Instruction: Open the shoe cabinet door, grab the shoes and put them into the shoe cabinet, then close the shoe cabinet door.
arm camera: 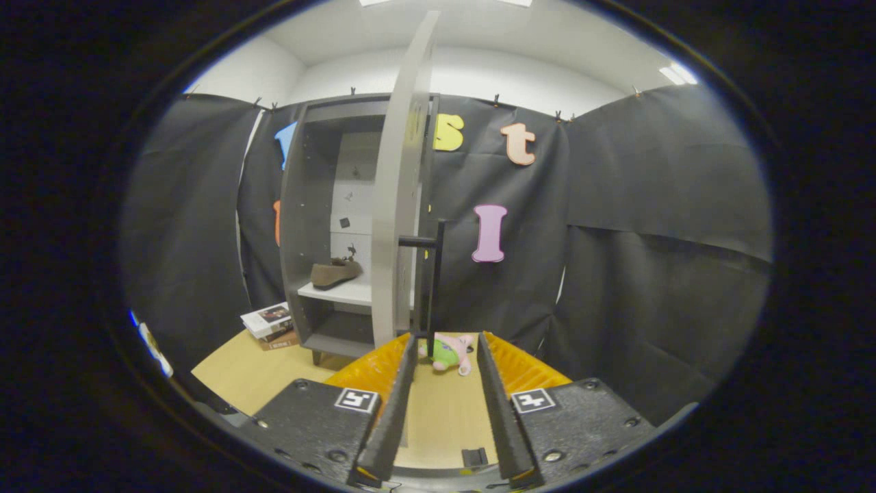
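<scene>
Shoe (335, 272) is sitting on the white shelf (342, 293) inside the shoe cabinet (308, 226), well beyond the claw (446, 342) and off to its left. Cabinet door (400, 198) is standing open, edge-on to me, its black handle (433, 274) just ahead of the fingertips. I'm holding the claw level and low over the wooden floor (260, 373), fingers spread, gripping nothing. Plush toy (448, 352) is lying between the tips; magazines (268, 322) beside the cabinet.

A brown shoe (335, 272) is seen on a white shelf (342, 293) in a grey cabinet (308, 205); the door (400, 192) is pale grey, its handle (434, 274) black. A green-and-pink toy (448, 352) is seen on tan flooring (441, 418).
</scene>
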